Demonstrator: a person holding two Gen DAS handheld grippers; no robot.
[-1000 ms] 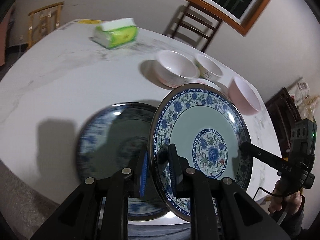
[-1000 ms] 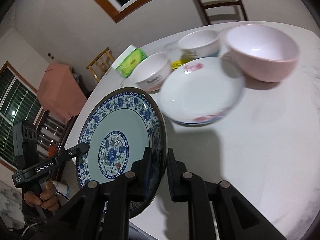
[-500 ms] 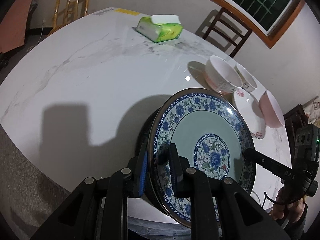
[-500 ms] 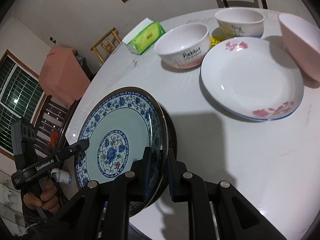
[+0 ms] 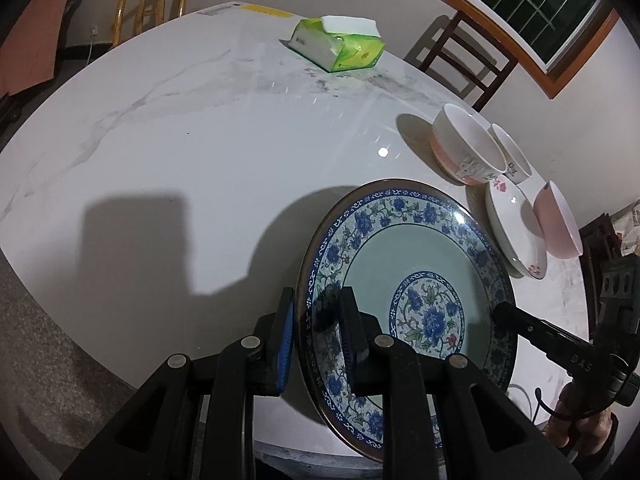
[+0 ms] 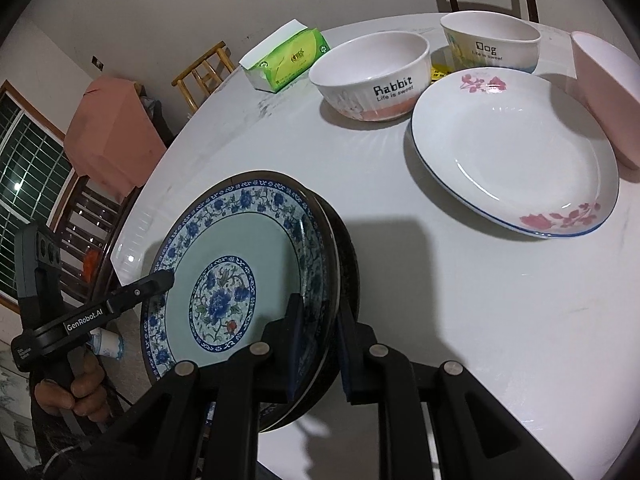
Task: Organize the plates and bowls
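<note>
Grippers: left gripper pinches blue floral plate rim; right gripper jaws opening around opposite rim. Plate now nested on dark plate on marble table, no longer tilted above. Bowls empty.

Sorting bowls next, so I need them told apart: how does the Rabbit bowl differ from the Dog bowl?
The Rabbit bowl looks wider and sits nearer the camera; the Dog bowl looks narrower and stands farther back. The Rabbit bowl has a pink band at its base, whereas the Dog bowl shows yellow at one side and blue near its base. Both are white, upright, empty, lettered in black, and rest on the table.
</note>
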